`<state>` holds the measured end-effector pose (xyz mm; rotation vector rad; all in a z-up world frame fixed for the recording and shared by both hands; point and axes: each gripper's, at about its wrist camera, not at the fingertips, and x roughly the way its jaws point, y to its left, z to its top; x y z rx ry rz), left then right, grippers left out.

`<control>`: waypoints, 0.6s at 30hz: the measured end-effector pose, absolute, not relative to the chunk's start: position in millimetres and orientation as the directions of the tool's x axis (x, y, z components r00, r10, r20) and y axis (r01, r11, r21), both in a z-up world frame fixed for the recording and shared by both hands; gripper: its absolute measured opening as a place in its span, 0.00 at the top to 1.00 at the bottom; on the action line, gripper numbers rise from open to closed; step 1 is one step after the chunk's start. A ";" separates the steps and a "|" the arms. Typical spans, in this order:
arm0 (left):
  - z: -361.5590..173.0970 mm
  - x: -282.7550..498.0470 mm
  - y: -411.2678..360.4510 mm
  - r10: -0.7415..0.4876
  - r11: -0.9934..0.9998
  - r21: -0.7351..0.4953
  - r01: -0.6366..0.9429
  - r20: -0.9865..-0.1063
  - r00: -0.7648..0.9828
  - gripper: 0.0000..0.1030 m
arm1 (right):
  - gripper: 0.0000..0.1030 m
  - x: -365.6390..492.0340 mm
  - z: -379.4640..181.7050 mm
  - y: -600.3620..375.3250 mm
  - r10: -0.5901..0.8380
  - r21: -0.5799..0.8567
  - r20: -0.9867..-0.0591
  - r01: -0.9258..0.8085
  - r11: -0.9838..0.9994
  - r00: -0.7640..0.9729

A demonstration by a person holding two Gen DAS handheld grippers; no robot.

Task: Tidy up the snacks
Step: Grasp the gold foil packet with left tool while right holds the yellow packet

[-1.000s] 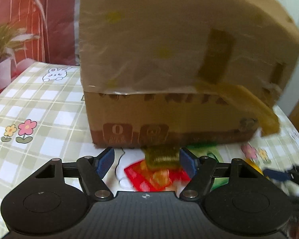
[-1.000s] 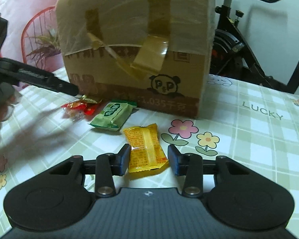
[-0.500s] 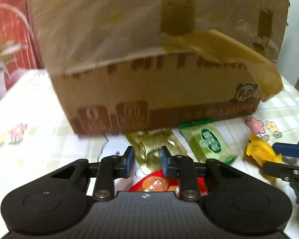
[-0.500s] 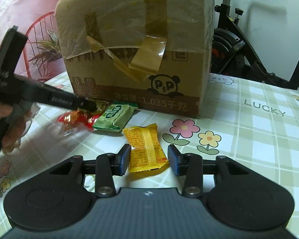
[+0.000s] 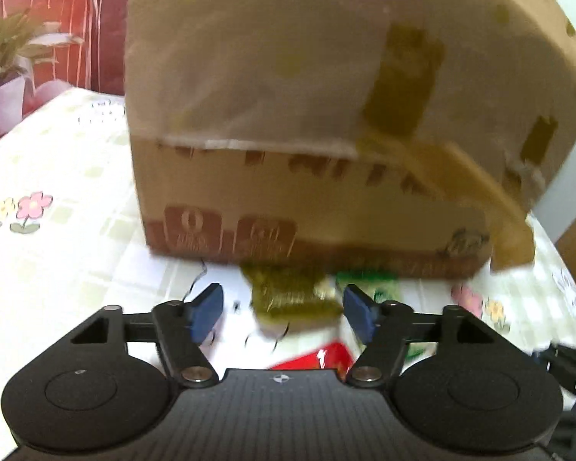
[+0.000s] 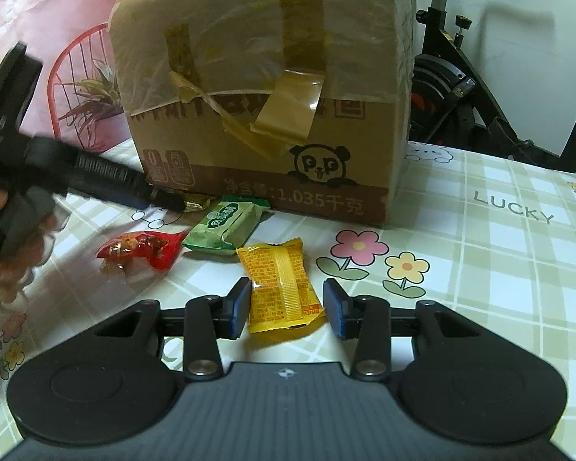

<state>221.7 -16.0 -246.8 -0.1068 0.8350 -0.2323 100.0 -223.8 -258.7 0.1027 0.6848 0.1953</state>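
Note:
A taped cardboard box (image 6: 261,115) stands on the checked tablecloth; it also fills the left wrist view (image 5: 326,134). In front of it lie a gold packet (image 5: 288,296), a green packet (image 6: 226,224), a red packet (image 6: 138,249) and a yellow packet (image 6: 280,282). My left gripper (image 5: 284,313) is open, its fingers on either side of the blurred gold packet (image 6: 196,203), with the red packet (image 5: 318,357) just below. My right gripper (image 6: 286,309) is open around the near end of the yellow packet, not gripping it.
A potted plant (image 5: 4,73) and a red chair (image 6: 80,84) stand at the left behind the table. An exercise bike (image 6: 480,69) stands behind the table at the right. The tablecloth (image 6: 480,261) has flower prints and the word LUCKY.
My left gripper had narrowed around the gold packet half a second ago and is now wide open again, with the view shifted left. My right gripper has stayed put.

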 end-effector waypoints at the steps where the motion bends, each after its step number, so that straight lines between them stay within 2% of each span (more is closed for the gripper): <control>1: -245.4 224.0 -18.7 -0.242 0.970 -0.179 0.162 -0.722 0.648 0.27 | 0.58 100.0 -258.8 -223.7 0.214 0.158 -0.618 -0.147 0.976 0.757; 10: -259.8 244.1 -50.9 -0.139 0.985 -0.044 0.164 -0.765 0.629 0.28 | 0.58 100.2 -259.1 -224.8 0.227 0.179 -0.614 -0.147 0.973 0.756; 14: -265.2 243.1 -57.7 -0.097 0.985 0.020 0.171 -0.751 0.653 0.27 | 0.58 100.3 -259.0 -224.8 0.228 0.181 -0.614 -0.147 0.973 0.755; 15: -264.8 242.8 -57.6 -0.101 0.984 0.019 0.176 -0.752 0.651 0.29 | 0.58 100.7 -259.1 -224.6 0.228 0.182 -0.614 -0.146 0.972 0.755; 17: -261.4 240.5 -60.6 -0.113 0.978 0.030 0.205 -0.753 0.649 0.43 | 0.58 101.0 -259.2 -225.0 0.231 0.187 -0.614 -0.145 0.972 0.755; 18: -260.6 238.2 -63.7 -0.099 0.975 0.057 0.216 -0.756 0.647 0.46 | 0.58 101.1 -259.0 -225.0 0.231 0.188 -0.614 -0.145 0.971 0.754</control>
